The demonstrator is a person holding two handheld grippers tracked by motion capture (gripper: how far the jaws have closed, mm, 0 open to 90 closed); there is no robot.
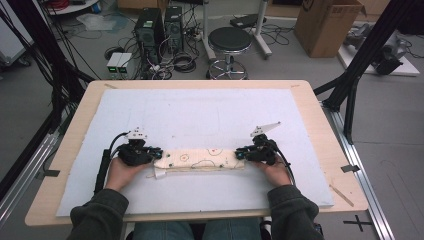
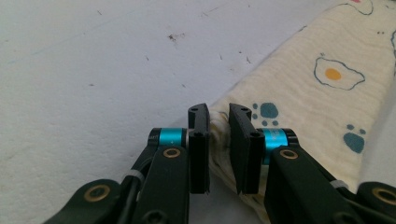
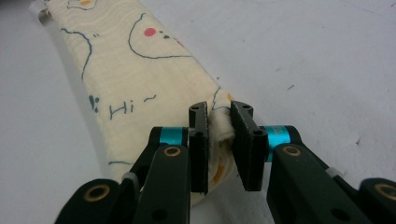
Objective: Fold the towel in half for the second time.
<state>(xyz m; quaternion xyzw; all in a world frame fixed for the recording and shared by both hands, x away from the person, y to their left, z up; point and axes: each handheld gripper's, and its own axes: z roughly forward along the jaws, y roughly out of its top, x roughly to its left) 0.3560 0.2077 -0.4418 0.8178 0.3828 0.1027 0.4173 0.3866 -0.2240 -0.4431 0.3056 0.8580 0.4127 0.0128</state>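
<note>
Folded cloth (image 1: 202, 160) lay near the table (image 1: 320, 120) front edge, long axis 9-to-3. Left claw (image 1: 156, 155) pinched the 9 o'clock end, right claw (image 1: 240, 153) the 3 o'clock end (both clamped on fabric).

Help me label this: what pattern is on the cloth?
Cream cloth printed with fried eggs, teal paw prints and outlined faces; clearest in the left gripper view.

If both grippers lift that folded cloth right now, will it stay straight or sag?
Probably sag: the cloth looks thin and crinkled, bunching softly between the left gripper jaws. Likely light, too. The right gripper pinches a wad of corner fabric, so slipping seems unlikely.
</note>
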